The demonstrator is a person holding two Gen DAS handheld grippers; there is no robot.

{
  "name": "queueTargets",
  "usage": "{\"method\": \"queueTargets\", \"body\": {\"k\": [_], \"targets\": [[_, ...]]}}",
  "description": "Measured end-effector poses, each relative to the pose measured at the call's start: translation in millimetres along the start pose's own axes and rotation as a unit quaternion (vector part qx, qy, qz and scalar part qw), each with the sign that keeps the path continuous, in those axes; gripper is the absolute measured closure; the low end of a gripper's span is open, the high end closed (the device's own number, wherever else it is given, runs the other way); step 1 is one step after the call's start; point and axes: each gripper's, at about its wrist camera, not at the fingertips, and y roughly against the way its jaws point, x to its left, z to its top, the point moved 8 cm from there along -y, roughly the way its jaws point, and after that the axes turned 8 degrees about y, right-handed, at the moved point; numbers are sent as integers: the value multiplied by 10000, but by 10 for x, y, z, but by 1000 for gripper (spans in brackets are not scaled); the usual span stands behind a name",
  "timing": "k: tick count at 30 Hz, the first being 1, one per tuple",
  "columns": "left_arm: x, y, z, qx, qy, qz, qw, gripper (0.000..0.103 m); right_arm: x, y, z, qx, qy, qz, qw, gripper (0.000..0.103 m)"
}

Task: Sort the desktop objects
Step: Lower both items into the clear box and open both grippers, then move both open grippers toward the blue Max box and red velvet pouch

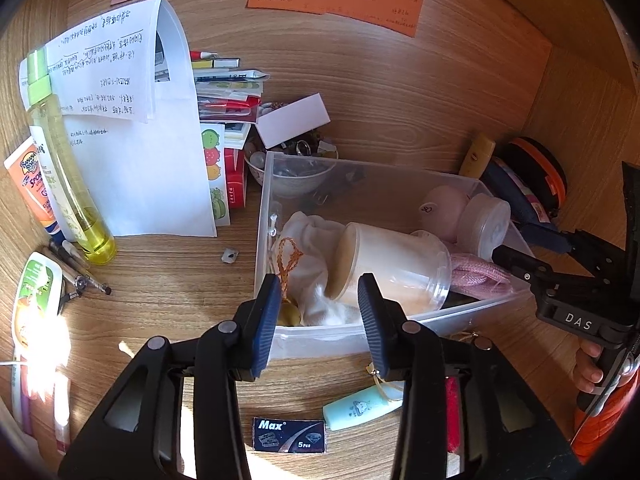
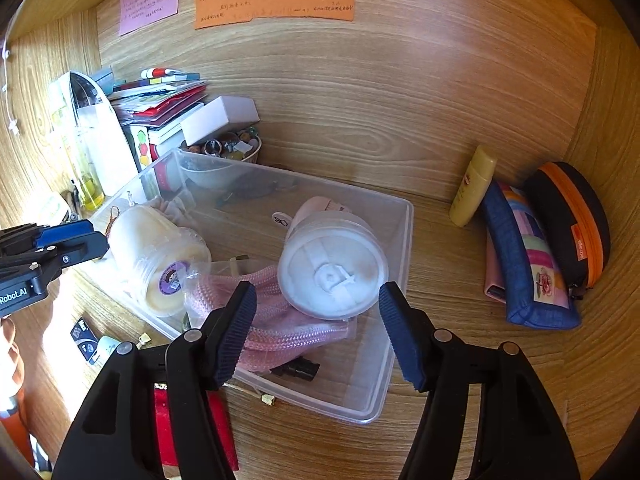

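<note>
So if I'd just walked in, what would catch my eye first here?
Probably the clear plastic box in the middle of the wooden desk, with a big jar lying on its side inside and a round white tub next to it. Two black tongs with blue pads reach toward it, and bright paper notes are stuck on the back wall.

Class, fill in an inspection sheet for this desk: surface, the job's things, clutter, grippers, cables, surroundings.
Surface: wooden desk, sunlit at one side.
Job's things: clear plastic bin holding a cream jar on its side, a round white container, pink mesh, white cloth.
Clutter: papers, yellow bottle, pencil case.
Grippers: left gripper and right gripper open, nothing held.
Cables: thin white cord.
Surroundings: coloured notes on wooden wall.
</note>
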Motion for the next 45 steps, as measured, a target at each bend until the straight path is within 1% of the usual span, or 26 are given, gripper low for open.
{"method": "queueTargets", "body": {"k": [1, 4, 6, 8, 11, 13, 16, 21, 24, 30, 32, 36, 40, 45], "targets": [[0, 11, -5, -5, 1, -7, 10000, 62, 4, 14, 4, -15, 24, -29, 10000, 42], [4, 52, -20, -23, 13, -25, 10000, 61, 4, 80, 4, -81, 57, -157, 9998, 34], [2, 87, -32, -39, 8, -50, 10000, 59, 21, 124, -4, -111, 48, -99, 9999, 26], [-18, 125, -48, -59, -29, -69, 10000, 56, 51, 171, -14, -148, 27, -3, 9999, 23], [-51, 183, -76, -113, -113, -23, 9999, 51, 121, 233, -33, -172, 115, 0, 9998, 22], [-70, 230, -96, -160, -144, -7, 9998, 46, 173, 266, -56, -158, 162, 13, 9997, 21], [-65, 302, -124, -209, -158, 1, 9997, 41, 246, 308, -103, -149, 197, 83, 9997, 19], [9, 367, -205, -188, -164, 100, 9996, 39, 347, 387, -205, -126, 259, 98, 9995, 19], [64, 376, -288, -106, -168, 157, 9997, 35, 391, 423, -279, -113, 237, 179, 9995, 18], [205, 349, -475, 126, -243, 361, 9990, 34, 505, 420, -468, 51, 134, 419, 9990, 17], [276, 336, -519, 182, -180, 461, 9986, 34, 551, 389, -532, 113, 121, 486, 9987, 17], [379, 272, -622, 438, -96, 453, 9980, 34, 664, 265, -662, 326, 107, 618, 9975, 16], [434, 230, -750, 635, -144, 515, 9965, 34, 825, 138, -770, 571, 115, 867, 9945, 17], [450, 194, -875, 833, -201, 531, 9949, 34, 984, 61, -793, 668, 279, 993, 9924, 16]]}}
